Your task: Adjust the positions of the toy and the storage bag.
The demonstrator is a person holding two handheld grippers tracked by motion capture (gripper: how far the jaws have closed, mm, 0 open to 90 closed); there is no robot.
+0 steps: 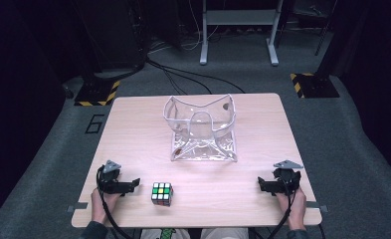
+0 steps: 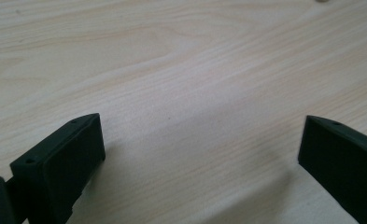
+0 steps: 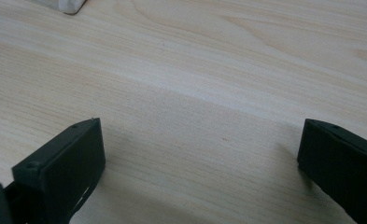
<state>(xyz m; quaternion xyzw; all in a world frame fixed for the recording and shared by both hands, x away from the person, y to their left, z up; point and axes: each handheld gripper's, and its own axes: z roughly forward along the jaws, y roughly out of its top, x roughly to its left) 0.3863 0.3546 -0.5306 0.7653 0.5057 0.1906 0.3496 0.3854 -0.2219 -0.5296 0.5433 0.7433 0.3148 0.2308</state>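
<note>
A clear, soft-walled plastic container (image 1: 201, 130) stands open at the centre of the pale wooden table (image 1: 133, 124), nothing discernible inside. The multicoloured puzzle cube (image 1: 162, 193) sits near the front edge, just beside the left gripper (image 1: 131, 184). The right gripper (image 1: 263, 184) rests well apart. Both have jaws spread wide, holding nothing.

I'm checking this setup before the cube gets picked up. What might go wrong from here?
1. The colourful puzzle cube sits close to the wooden table's near edge; a nudge from the open left gripper might push it off.
2. The clear soft plastic bag looks floppy, with a sagging rim; it may fold or slide if the cube is dropped in.
</note>
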